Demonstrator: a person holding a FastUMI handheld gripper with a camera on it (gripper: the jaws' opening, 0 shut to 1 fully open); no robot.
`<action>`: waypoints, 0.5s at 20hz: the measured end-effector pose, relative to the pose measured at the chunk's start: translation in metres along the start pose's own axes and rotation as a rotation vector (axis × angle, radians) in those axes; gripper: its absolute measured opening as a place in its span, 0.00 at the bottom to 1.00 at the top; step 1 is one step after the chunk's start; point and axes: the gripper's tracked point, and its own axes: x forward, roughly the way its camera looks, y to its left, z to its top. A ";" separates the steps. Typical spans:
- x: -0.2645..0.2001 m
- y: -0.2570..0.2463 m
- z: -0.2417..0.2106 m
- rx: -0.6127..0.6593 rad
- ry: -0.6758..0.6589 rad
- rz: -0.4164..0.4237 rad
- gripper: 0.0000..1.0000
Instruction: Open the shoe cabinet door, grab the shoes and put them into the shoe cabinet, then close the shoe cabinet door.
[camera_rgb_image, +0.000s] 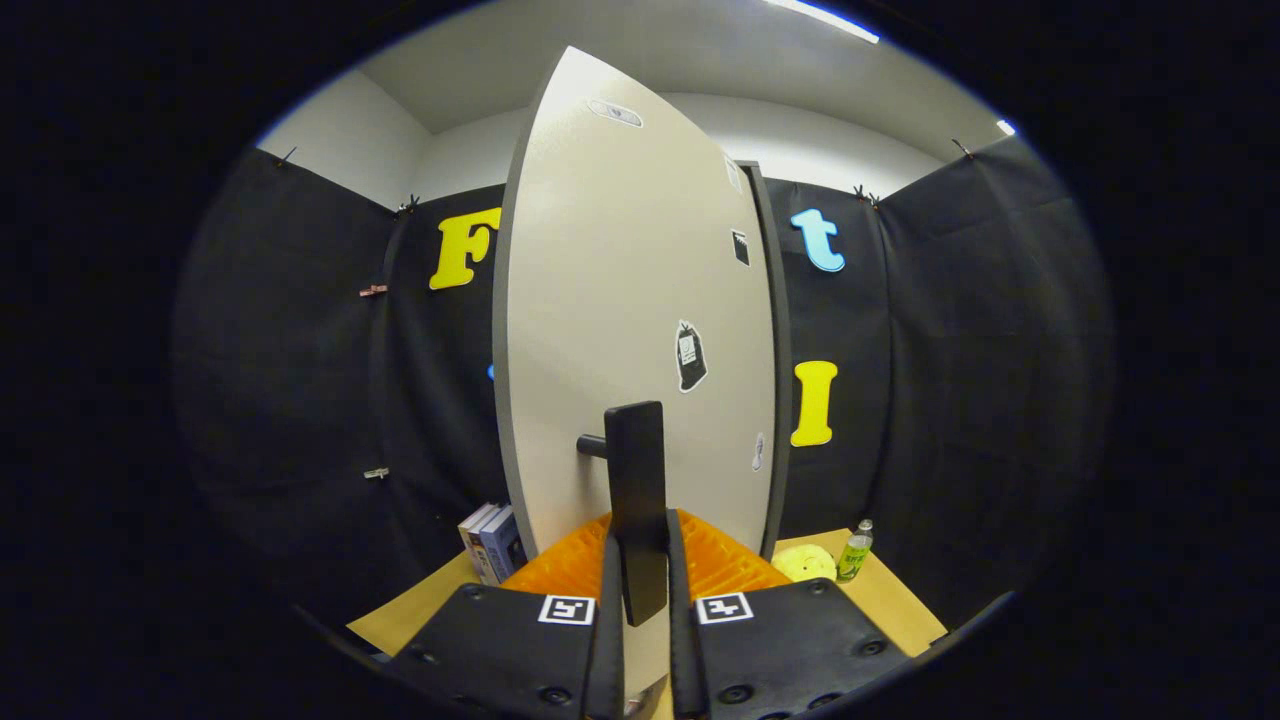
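Door: shoe cabinet door (620, 300) stands upright just ahead, pale panel with a dark edge, swung partly toward the camera.
Surface: tan surface (890, 600) carries books (492, 540) left of the door, a yellow round object (805, 562) and a small green bottle (855, 550) to its right.
Gripper: gripper (640, 600) points level at the door; its fingers (610, 620) are clamped on the dark vertical handle (636, 490).
Labels: stickers (690, 355) on the door are too small to read.
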 end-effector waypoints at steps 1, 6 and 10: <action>-0.004 -0.006 0.002 0.003 0.000 -0.007 0.19; -0.020 -0.043 0.004 -0.010 0.009 -0.039 0.18; -0.027 -0.076 0.011 0.010 -0.001 -0.091 0.18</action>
